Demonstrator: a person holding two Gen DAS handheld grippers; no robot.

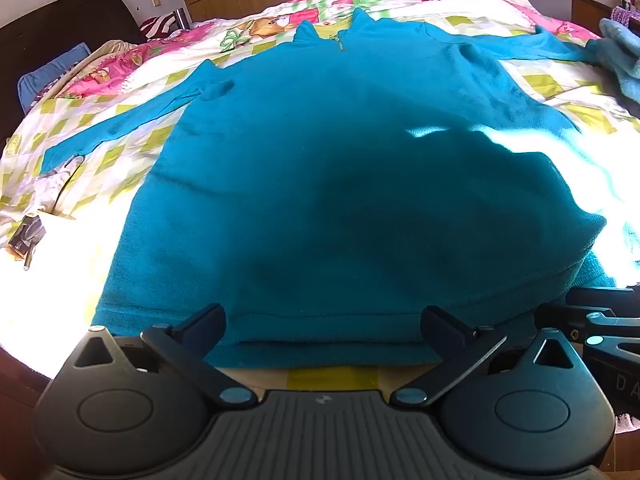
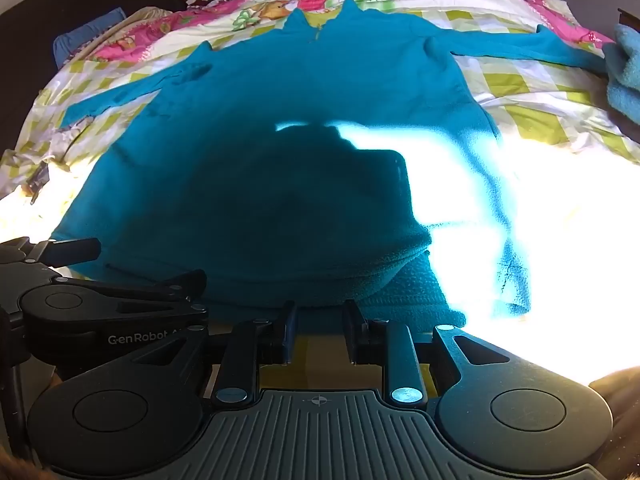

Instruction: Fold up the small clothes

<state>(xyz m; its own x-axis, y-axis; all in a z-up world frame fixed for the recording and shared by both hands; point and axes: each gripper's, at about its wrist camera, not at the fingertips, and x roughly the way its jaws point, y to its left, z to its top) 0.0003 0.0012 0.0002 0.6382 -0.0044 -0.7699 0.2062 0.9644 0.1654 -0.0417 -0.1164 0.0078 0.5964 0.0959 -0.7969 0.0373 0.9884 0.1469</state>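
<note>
A teal fleece top [image 1: 340,184] lies flat on the bed [image 1: 120,120], hem at six o'clock. The left gripper [image 1: 324,320] gapes wide over the hem; the right gripper [image 2: 320,312] stands narrowly parted, seemingly empty. Next, I judge: pinch the hem, fold toward twelve.

The left tongs [image 1: 323,326] point forward and low, their two fingers [image 1: 200,326] spread wide apart, nothing between them. The right tongs [image 2: 319,330] sit just beside them, level and pointing the same way, fingers [image 2: 289,330] drawn close with a narrow gap left between the pads; nothing is seen pinched there. From the left wrist view the right tongs show at the right edge; from the right wrist view the left tongs show at the left edge, fingers spread.
</note>
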